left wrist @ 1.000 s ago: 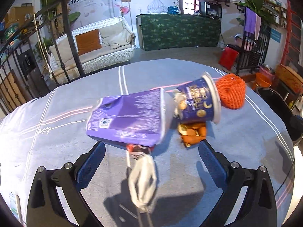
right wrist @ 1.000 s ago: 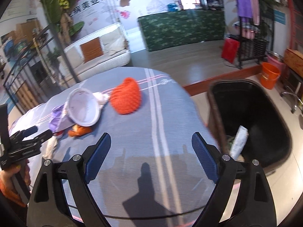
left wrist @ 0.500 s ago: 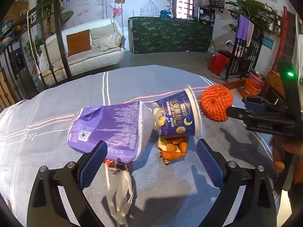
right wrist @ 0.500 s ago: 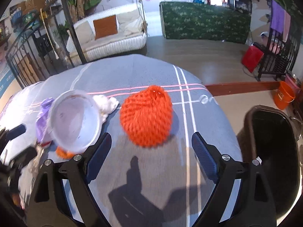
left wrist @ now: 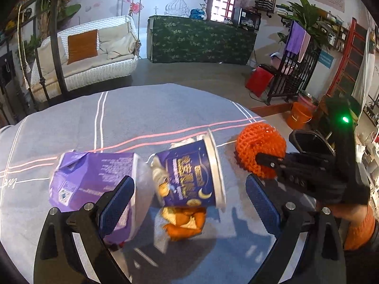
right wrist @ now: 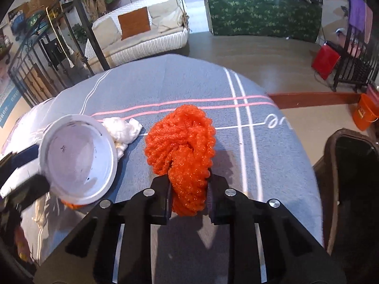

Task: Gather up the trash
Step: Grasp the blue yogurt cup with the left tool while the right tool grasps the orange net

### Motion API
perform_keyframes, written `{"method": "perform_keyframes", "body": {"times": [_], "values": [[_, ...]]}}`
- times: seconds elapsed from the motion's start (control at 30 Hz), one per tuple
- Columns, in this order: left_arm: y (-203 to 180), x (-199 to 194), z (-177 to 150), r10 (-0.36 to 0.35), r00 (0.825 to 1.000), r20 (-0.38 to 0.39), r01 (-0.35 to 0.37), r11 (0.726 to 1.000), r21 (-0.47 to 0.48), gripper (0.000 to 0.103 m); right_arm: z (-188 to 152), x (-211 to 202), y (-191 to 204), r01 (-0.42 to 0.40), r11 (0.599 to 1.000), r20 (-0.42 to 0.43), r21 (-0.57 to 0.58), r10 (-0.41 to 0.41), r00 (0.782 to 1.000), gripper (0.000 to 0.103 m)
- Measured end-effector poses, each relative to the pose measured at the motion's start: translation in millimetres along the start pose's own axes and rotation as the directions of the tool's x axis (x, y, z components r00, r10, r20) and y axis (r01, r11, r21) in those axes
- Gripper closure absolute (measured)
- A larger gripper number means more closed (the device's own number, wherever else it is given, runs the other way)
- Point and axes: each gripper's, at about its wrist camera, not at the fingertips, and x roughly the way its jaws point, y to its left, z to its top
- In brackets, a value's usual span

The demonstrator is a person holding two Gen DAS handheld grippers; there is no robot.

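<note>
Seen from the left wrist, the left tool [left wrist: 187,197] hovers with jaws spread wide and empty above the cloth-covered table [left wrist: 132,116], its blue pads flanking a tipped dark-blue snack cup [left wrist: 189,177] and a purple carton [left wrist: 92,177], with orange peels [left wrist: 183,222] between them. To the right, the right tool [left wrist: 259,157] bites into an orange foam net [left wrist: 259,150]. Seen from the right wrist, the right tool [right wrist: 188,194] has just been closing and its jaws now pinch the orange foam net [right wrist: 181,144] at its near end, the rest bulging forward on the table [right wrist: 248,156]. The cup's white mouth [right wrist: 79,158] and a crumpled tissue [right wrist: 123,131] lie left; a black bin [right wrist: 353,189] stands right.
</note>
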Motion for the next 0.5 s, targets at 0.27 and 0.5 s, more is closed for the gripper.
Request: {"method": "perform_keyframes", "body": {"times": [0.27,0.5], "values": [[-3,21,15,0.002,1.000,-0.024,-0.001,0.998,0.055,0.010,-15,-28,-7,0.020,1.000,0.046,0.024,-0.021,0.999,0.080],[-3,32,9,-0.004,0.996,-0.086,0.009,0.998,0.055,0.034,-25,-41,-19,0.032,0.998,0.060,0.062,-0.035,0.998,0.080]]}}
